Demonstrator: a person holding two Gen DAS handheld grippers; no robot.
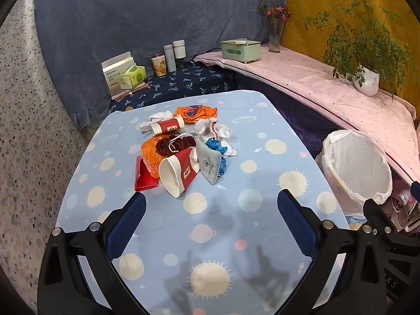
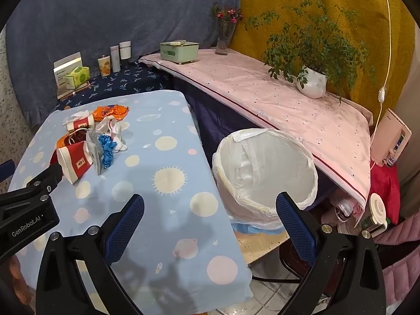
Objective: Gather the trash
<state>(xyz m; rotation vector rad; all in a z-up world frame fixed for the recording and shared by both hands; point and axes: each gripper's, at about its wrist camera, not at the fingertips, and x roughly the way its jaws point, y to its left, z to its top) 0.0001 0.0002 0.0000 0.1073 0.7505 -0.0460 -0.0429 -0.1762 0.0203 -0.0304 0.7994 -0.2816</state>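
Left gripper (image 1: 211, 199) wide open, short of toppled paper cup (image 1: 178, 173).

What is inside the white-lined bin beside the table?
The bin shows only its white plastic liner; no trash shows inside. Its near wall hides the very bottom, so that part cannot be checked.

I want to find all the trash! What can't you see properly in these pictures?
- Bottom of the bin: right wrist view, hidden by its own liner and rim.
- Red packet: left wrist view, partly under the orange wrapper and paper cup.
- Clutter under the pink shelf: right wrist view, dark and cut off.
- Pouch lettering: too small.
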